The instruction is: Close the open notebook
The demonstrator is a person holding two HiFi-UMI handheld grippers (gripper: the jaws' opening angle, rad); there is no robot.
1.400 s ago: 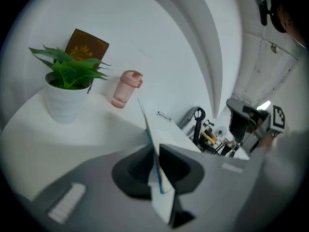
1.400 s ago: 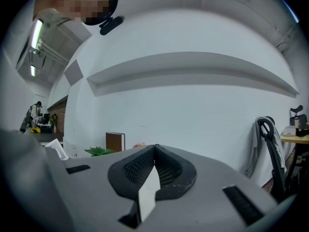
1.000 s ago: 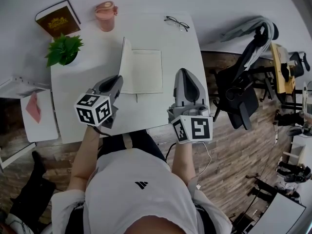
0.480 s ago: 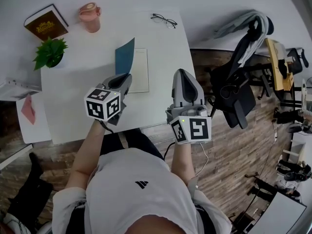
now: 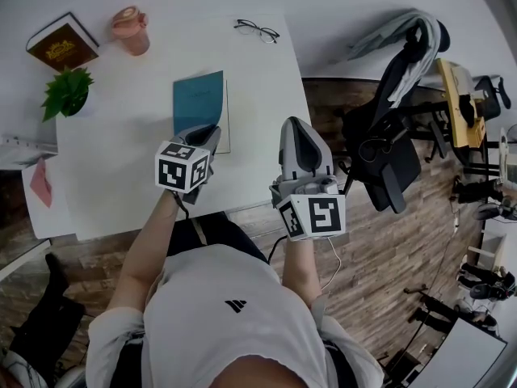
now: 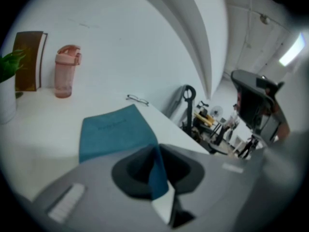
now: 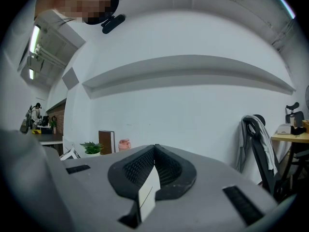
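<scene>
Left gripper (image 5: 207, 131) pinches the closed teal notebook (image 5: 199, 102) at its 5 o'clock corner, jaws just loosening. At its 3 o'clock, the right gripper (image 5: 297, 124) is clenched and empty.

Notebook (image 5: 196, 99) lies on the table (image 5: 121, 168), right of centre. Glasses (image 5: 257, 30) sit behind it, near the far right corner. Book (image 5: 60, 40) is at the far left corner, with the bottle (image 5: 129, 29) just to its right. Plant (image 5: 66, 91) stands in front of the book, left of the notebook. Chair (image 5: 396, 136) stands on the floor off the table's right side. What may be a low shelf (image 5: 32, 184) adjoins the left edge.
</scene>
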